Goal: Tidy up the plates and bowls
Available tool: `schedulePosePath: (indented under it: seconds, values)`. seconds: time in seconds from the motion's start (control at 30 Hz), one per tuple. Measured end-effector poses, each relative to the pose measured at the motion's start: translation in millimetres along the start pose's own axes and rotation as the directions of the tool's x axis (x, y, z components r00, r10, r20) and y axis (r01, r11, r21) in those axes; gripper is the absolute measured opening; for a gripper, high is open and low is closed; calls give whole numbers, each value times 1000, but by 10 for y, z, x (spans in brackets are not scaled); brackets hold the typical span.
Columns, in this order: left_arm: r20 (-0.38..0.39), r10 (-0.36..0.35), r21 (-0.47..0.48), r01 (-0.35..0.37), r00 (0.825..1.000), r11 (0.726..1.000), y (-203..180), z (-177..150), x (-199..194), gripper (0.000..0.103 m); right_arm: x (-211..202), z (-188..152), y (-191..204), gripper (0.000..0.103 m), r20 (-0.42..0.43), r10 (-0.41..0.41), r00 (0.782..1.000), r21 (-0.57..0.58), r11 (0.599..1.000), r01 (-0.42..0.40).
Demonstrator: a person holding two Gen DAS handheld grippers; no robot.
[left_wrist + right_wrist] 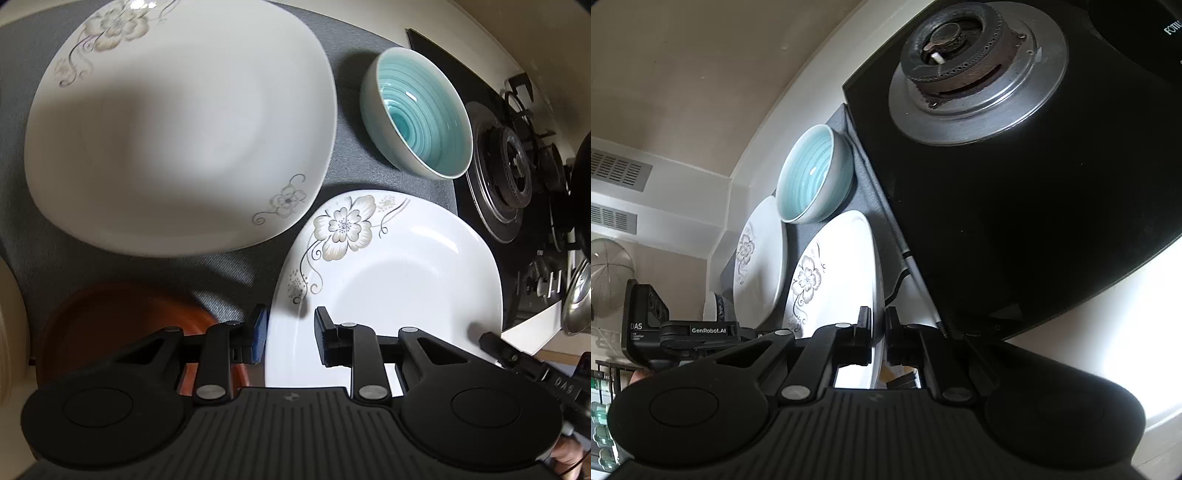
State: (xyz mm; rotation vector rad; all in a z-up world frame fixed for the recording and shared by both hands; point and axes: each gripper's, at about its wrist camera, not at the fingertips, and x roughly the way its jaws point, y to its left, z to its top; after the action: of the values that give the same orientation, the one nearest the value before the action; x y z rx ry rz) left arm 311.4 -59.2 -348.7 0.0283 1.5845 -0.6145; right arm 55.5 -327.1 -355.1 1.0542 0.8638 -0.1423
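A small white flowered plate [399, 280] lies on the grey mat [369, 51] at the front. My left gripper [290, 332] is open, its fingers astride the plate's near left rim. My right gripper [878, 328] is shut on the same plate's right edge [846, 266]; its tip shows in the left wrist view [495, 345]. A large white flowered plate [181, 125] lies behind to the left, also in the right wrist view [757, 266]. A teal bowl [417, 114] stands upright at the back right, also in the right wrist view [812, 177].
A brown dish [122, 325] sits at the near left, partly under my left gripper. A black gas hob with a burner [513, 166] borders the mat on the right, also in the right wrist view [975, 62]. A metal pot lid [576, 299] stands at the far right.
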Motion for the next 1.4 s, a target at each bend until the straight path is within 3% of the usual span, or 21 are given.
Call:
schedulePosePath:
  seconds: [0.17,0.27,0.4,0.5,0.67,0.8,0.87,0.9,0.93,0.97,1.0,1.07,1.17,1.2,1.3,1.37,1.4]
  values:
    - [-4,-7,20,7,1000,1000,-40,22,118,26,65,-24,-49,7,-3,-3,1000,7,1000,3]
    - [13,21,57,-22,1000,998,-84,26,139,15,72,-20,-85,7,5,-3,1000,15,1000,3]
    - [35,19,92,-22,999,996,-142,30,149,13,110,-15,-133,11,-9,-23,1000,17,1000,23]
    - [44,27,107,-32,999,994,-198,28,158,13,164,-33,-182,9,-16,-50,999,27,998,50]
    - [37,54,96,-58,998,994,-221,-21,147,13,57,-80,-160,6,48,-25,999,66,998,22]
    - [48,74,95,-79,996,992,-235,-82,84,13,-96,-81,52,8,53,-18,998,-4,1000,18]
    - [49,61,86,-65,997,994,-213,-92,38,13,-149,-73,115,9,59,-5,998,-9,1000,6]
    - [55,35,84,-40,998,996,-206,-100,0,3,-171,-63,148,12,61,1,998,-18,1000,0]
    - [33,-72,65,70,997,995,-174,-111,-53,0,-185,-50,172,13,58,24,998,-11,1000,-23]
    - [13,-174,46,173,985,984,-175,-121,-95,0,-179,-39,211,14,50,52,997,3,999,-52]
    - [24,-192,69,190,981,979,-247,-144,-149,0,-163,-37,280,14,37,66,997,-7,998,-65]
    - [93,-52,176,35,994,984,-462,-213,-171,0,-101,-37,447,12,25,25,999,-86,996,-23]
    - [37,-133,82,130,990,988,-338,-208,-3,0,10,10,336,8,28,-6,1000,-36,999,7]
    - [47,-104,88,100,993,991,-319,-218,8,0,21,14,294,7,29,-18,999,-34,999,19]
    - [92,-31,91,22,995,996,-216,-192,-47,4,39,-9,165,5,15,-34,999,-28,999,35]
    - [78,-20,69,14,997,998,-126,-130,-46,19,39,-38,69,5,14,-49,999,-11,999,50]
    - [72,-16,65,11,997,998,-103,-104,-38,32,49,-43,21,5,9,-52,999,-3,999,52]
